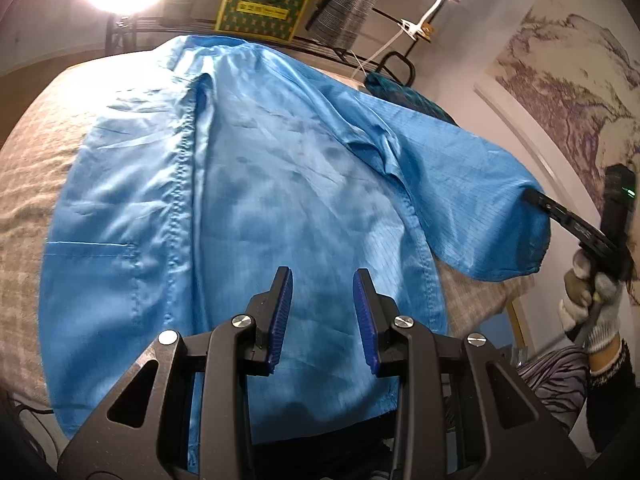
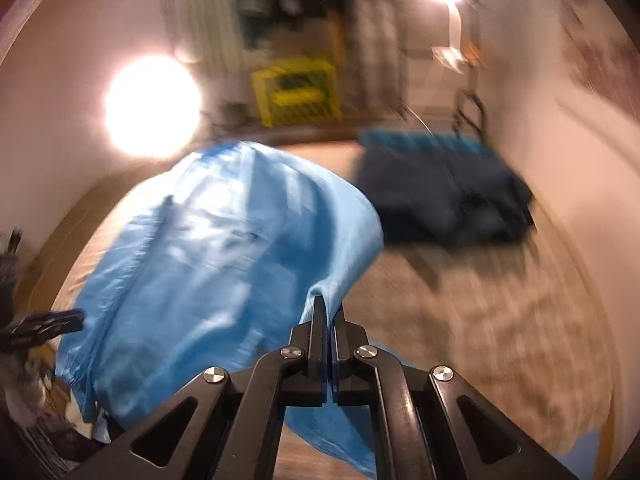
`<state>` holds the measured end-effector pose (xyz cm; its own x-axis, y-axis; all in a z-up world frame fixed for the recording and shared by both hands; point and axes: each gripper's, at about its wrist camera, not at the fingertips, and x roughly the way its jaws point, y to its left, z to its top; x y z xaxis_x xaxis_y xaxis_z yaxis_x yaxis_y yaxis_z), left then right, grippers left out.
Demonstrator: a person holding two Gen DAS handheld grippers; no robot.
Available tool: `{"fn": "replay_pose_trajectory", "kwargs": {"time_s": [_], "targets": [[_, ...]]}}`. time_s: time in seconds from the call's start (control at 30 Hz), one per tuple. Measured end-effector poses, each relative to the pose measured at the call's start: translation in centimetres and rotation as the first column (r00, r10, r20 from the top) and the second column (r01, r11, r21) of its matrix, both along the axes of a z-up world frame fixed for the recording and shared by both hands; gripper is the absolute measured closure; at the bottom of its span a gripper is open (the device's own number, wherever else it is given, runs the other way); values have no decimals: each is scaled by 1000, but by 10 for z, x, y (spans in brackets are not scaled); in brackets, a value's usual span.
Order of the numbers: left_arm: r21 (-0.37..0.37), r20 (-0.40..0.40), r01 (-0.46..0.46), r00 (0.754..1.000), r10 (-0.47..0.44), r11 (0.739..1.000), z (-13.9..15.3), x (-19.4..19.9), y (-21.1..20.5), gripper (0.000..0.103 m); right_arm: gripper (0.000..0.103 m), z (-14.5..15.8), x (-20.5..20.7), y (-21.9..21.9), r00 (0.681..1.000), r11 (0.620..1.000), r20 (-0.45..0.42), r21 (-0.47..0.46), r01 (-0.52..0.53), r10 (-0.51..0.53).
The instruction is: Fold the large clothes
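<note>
Watching this from the side, the blue coat (image 1: 248, 208) is spread over the grey-covered table (image 1: 28, 184), filling the middle of the left wrist view, zip seam running top to bottom left of centre. Its right sleeve (image 1: 480, 208) is lifted off to the right of the frame.

The right gripper (image 2: 329, 312) is clamped tight on a pinch of blue fabric, low centre in its own view, cloth bunching up right at the tips. In the left view you can see it coming in from the right edge, held by a gloved hand (image 1: 592, 304). The left gripper (image 1: 322, 280) hangs over the lower middle of the coat, jaws partly apart with nothing between them.

Handling-wise, I'd say this stuff is thin, light and slick, kind of like a lab coat. It'll drape and slide instead of holding a crease, so grabbing at seams, cuff or hem looks safer than the middle of a panel.

Hard to read: the right view is badly smeared, so I can't tell exactly which bit of sleeve is pinched. There's a dark folded garment (image 2: 444, 192) at upper right there, details lost. The coat's near hem is cut off behind the left gripper's body, and the lamps blow out the upper left.
</note>
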<state>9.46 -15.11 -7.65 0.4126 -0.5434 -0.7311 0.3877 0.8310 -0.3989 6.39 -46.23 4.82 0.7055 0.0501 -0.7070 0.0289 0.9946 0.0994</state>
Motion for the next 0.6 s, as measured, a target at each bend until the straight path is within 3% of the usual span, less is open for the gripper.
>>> {"fn": "replay_pose_trajectory", "kwargs": {"time_s": [0.2, 0.43, 0.6], "targets": [[-21, -8, -56, 998, 56, 998, 2, 1, 21, 72, 103, 1, 9, 89, 972, 966, -2, -104, -236, 237], [-44, -29, -113, 993, 112, 993, 1, 2, 45, 72, 103, -44, 15, 179, 881, 839, -147, -269, -473, 450], [-58, -37, -162, 986, 160, 985, 0, 3, 61, 72, 103, -74, 14, 214, 807, 768, -220, -250, -589, 548]]}}
